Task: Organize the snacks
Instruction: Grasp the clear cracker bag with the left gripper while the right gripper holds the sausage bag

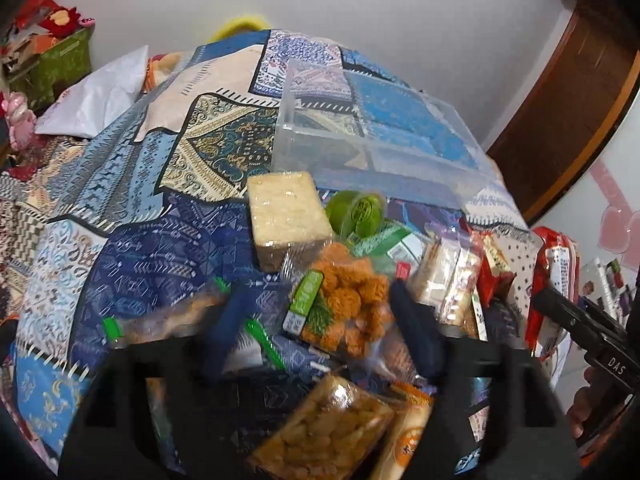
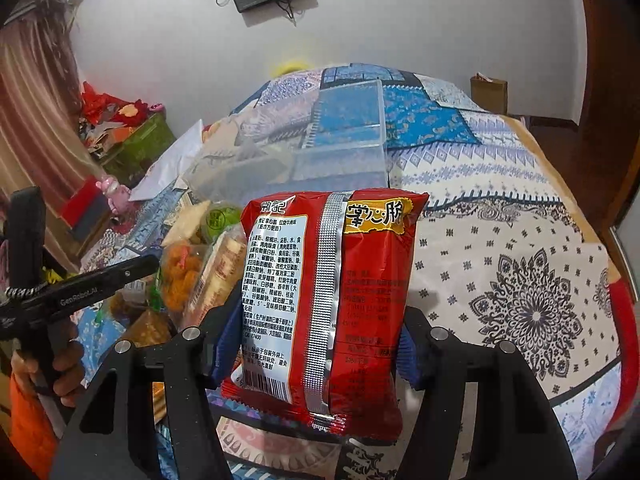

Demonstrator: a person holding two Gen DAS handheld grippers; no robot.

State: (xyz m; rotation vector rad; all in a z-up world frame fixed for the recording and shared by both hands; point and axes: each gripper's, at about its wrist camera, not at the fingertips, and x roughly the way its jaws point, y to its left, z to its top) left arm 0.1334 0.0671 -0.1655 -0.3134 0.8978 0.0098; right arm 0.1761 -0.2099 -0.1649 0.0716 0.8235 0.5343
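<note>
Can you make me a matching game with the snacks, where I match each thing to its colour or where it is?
Things:
1. red packet
2. round cup
3. clear box
4. cracker block

Clues:
A. green
B. see-through, behind the snack pile
C. held in the right gripper
D. pale yellow, wrapped in plastic

Pairs: 1-C, 2-A, 3-B, 4-D

red snack packet [image 2: 344, 300] gripped upright, patterned bedspread [image 2: 520, 280]

light: even, indoor | glare: on plastic wrappers | blur: left view foreground | edges: fisheye-bent, dark corners
</note>
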